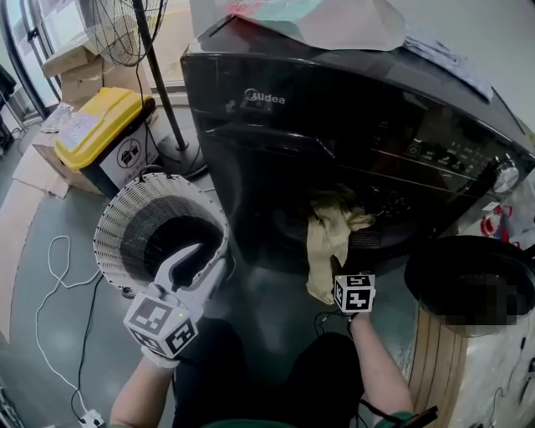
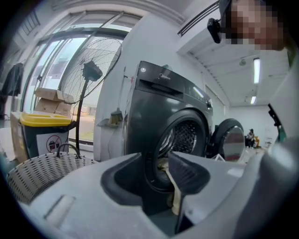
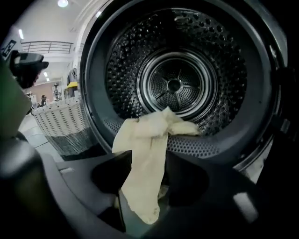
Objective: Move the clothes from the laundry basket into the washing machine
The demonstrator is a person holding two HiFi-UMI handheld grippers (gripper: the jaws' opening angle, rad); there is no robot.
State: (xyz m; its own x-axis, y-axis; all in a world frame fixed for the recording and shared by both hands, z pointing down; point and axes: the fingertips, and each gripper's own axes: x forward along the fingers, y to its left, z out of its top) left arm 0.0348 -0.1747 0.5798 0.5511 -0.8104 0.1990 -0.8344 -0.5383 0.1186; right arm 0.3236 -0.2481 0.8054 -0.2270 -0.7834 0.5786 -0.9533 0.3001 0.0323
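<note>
Nearest the camera, two forearms reach forward, each hand holding a gripper. The left gripper (image 1: 207, 257) hovers above the far rim of a round white woven laundry basket (image 1: 113, 226) on the grey floor, its jaws apart with nothing between them. The right gripper (image 3: 145, 163) points into the mouth of a dark grey front-loading washing machine (image 1: 276, 142), its jaws standing apart on either side of a pale yellow cloth (image 3: 145, 140). The cloth drapes over the lower lip of the perforated steel drum (image 3: 175, 84), its lower end dangling outside. The round black machine door (image 1: 468, 284) stands open at right. Further left are a yellow-lidded bin (image 1: 100, 125) and a standing fan (image 1: 125, 25)
</note>
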